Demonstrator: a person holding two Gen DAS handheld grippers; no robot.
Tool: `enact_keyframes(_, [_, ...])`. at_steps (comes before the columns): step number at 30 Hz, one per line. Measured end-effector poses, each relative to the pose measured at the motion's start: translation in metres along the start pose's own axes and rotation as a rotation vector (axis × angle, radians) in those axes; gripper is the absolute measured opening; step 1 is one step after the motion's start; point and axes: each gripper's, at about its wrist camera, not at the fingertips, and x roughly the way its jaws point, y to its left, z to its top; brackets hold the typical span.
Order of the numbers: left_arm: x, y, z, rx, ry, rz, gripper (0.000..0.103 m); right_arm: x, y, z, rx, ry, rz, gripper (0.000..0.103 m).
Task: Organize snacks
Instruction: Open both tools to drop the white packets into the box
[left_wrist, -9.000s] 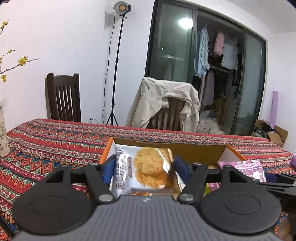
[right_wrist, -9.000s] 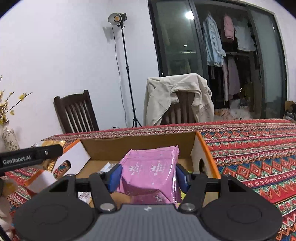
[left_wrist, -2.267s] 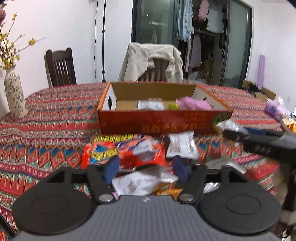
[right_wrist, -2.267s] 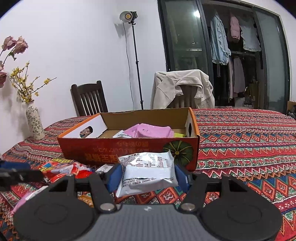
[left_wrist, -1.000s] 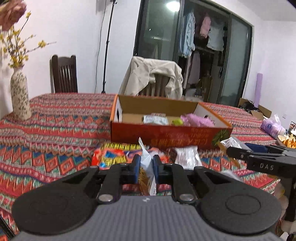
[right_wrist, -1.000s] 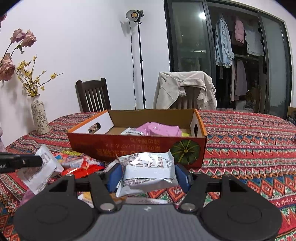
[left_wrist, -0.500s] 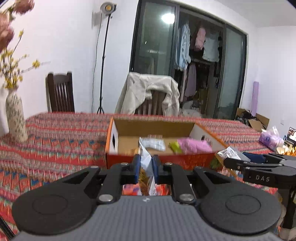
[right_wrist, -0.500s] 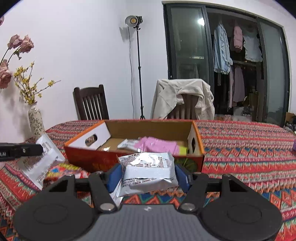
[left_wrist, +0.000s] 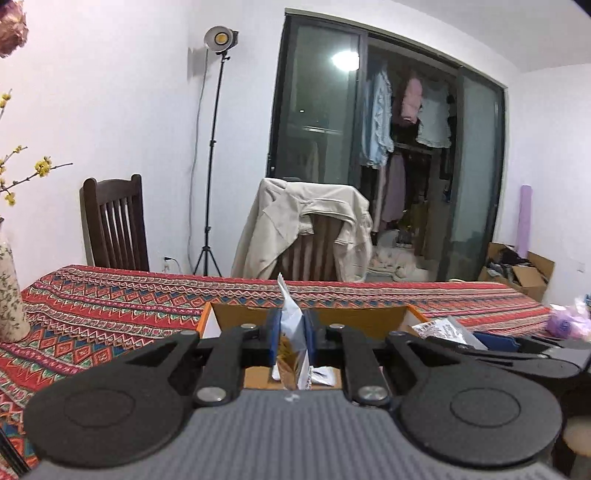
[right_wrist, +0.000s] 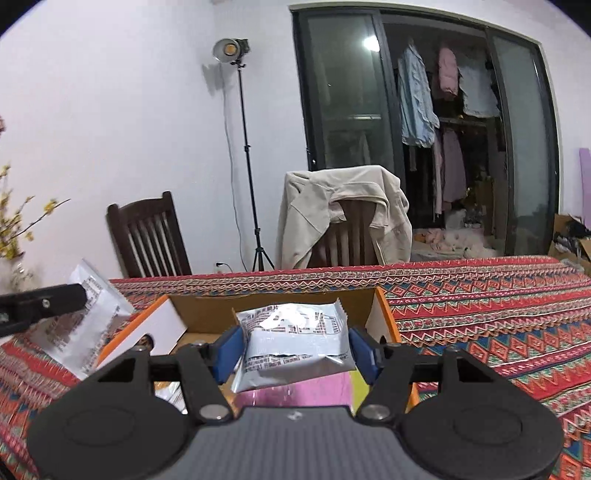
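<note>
Two packets hung over my open orange cardboard box (right_wrist: 162, 314): left tongs (left_wrist: 291, 334) pinched a white wrapper (left_wrist: 291, 317) edge-on, right tongs (right_wrist: 295, 349) clamped a flat silver pouch (right_wrist: 295, 339).

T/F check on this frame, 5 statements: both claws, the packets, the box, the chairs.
1. The right claw grips a silver snack packet by its two side edges. True.
2. The left claw is open and empty. False: it is shut on a thin white packet held edge-on.
3. A pink packet lies in the cardboard box below the silver one. True.
4. Both wooden chairs are bare. False: a beige jacket hangs over one chair; the dark chair is bare.
5. The studio lamp is lit. True.
</note>
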Motion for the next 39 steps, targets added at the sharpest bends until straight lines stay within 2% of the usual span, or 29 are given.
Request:
enact_keyframes(4, [0.040, 0.000, -0.013, 0.032, 0.037, 0.077, 0.015, 0.026, 0.000, -0.005, -0.008, 0.000, -0.004, 0.063])
enact_keyframes(6, [0.052, 0.005, -0.020, 0.024, 0.069, 0.068, 0.015, 0.034, -0.003, -0.010, -0.017, 0.001, 0.000, 0.063])
enact_keyframes(10, [0.061, 0.015, -0.027, 0.006, 0.086, 0.053, 0.015, 0.045, -0.005, -0.017, -0.012, 0.032, 0.024, 0.064])
enact_keyframes(12, [0.057, 0.018, -0.030, -0.005, 0.080, 0.041, 0.020, 0.047, -0.004, -0.020, -0.014, 0.040, 0.028, 0.078])
enact_keyframes(14, [0.053, 0.021, -0.031, -0.022, 0.065, 0.034, 0.055, 0.045, -0.004, -0.023, -0.016, 0.041, 0.035, 0.086])
enact_keyframes(15, [0.048, 0.023, -0.032, -0.040, 0.047, 0.050, 0.094, 0.044, -0.005, -0.024, -0.010, 0.042, 0.033, 0.097])
enact_keyframes(16, [0.044, 0.024, -0.033, -0.052, 0.018, 0.079, 0.103, 0.044, -0.006, -0.025, -0.001, 0.042, 0.030, 0.103])
enact_keyframes(18, [0.038, 0.023, -0.033, -0.047, -0.025, 0.101, 0.103, 0.042, -0.008, -0.027, 0.012, 0.041, 0.030, 0.103])
enact_keyframes(28, [0.030, 0.023, -0.031, -0.049, -0.040, 0.098, 0.103, 0.035, -0.006, -0.029, 0.002, 0.026, 0.015, 0.103])
enact_keyframes(39, [-0.021, 0.014, -0.006, -0.060, -0.083, 0.052, 0.103, -0.008, 0.001, -0.013, -0.013, -0.038, 0.019, 0.103])
